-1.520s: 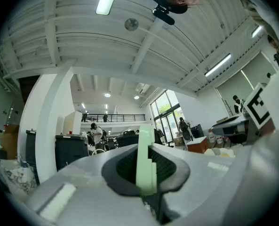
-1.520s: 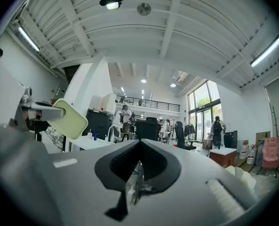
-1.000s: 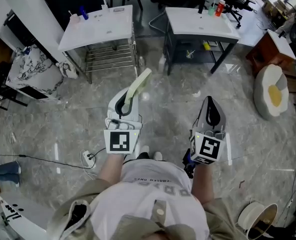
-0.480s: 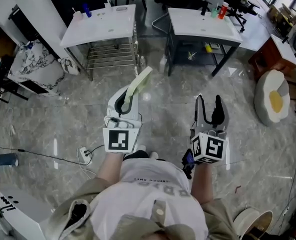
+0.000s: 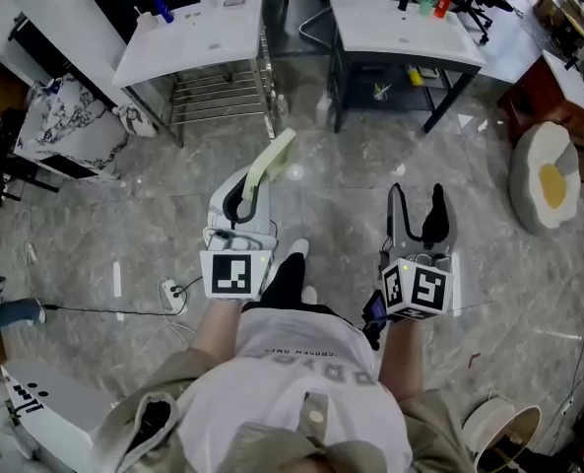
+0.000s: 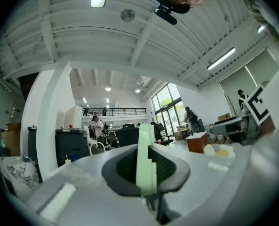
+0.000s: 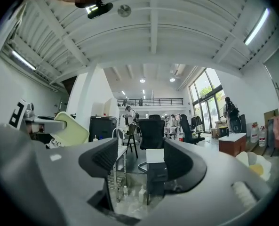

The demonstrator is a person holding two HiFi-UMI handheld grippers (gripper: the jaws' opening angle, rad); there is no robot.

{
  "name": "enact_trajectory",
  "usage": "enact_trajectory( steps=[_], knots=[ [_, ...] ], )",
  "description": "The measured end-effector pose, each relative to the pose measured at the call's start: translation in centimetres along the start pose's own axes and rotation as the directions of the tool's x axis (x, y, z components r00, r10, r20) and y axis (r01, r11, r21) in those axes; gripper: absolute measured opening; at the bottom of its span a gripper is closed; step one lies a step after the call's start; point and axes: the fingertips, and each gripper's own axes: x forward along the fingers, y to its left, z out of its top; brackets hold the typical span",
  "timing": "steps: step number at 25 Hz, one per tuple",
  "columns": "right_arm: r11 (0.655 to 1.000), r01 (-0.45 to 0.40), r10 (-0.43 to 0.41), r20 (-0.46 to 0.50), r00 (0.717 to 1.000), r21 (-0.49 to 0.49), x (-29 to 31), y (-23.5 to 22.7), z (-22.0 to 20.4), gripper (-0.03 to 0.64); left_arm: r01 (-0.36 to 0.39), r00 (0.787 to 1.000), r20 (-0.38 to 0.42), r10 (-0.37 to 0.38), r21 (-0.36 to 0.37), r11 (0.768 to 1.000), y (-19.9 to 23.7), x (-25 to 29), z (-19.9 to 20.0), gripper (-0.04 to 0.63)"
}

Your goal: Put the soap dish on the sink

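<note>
My left gripper (image 5: 244, 197) is shut on a pale green soap dish (image 5: 272, 158) that sticks out ahead of it, tilted, over the marble floor. In the left gripper view the soap dish (image 6: 145, 161) shows edge-on, clamped between the dark pads. My right gripper (image 5: 418, 208) is level beside it, its jaws opening wide with nothing between them. The right gripper view shows its own jaws (image 7: 146, 161) spread apart and the soap dish (image 7: 71, 129) off to the left. A white sink (image 5: 188, 39) with a faucet stands on a metal rack ahead on the left.
A second white-topped sink unit (image 5: 402, 30) on a dark frame stands ahead on the right, with a red cup on it. A round cushioned stool (image 5: 544, 179) and a wooden cabinet (image 5: 559, 75) are to the right. A power strip (image 5: 172, 289) and its cable lie on the floor at left.
The right gripper's jaws have gone from shut to wide apart. Both grippers have moved a little forward toward the sinks; a shoe now shows between them. The left grip is unchanged.
</note>
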Motion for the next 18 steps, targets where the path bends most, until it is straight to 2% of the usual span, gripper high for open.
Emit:
enact_trajectory(
  steps=[10,18],
  knots=[
    [0.999,0.053,-0.053,-0.001,0.999,-0.008,5.1,-1.7,-0.9,0.298,0.04,0.999,0.013,-0.04,-0.01,0.999,1.8,6.5,-1.4,0.021],
    [0.994,0.105,-0.104,0.026,0.994,-0.027,11.3,-2.1,0.5,0.298,0.075,0.995,0.07,-0.074,-0.018,0.997,5.3,13.7,-0.4,0.021]
  ],
)
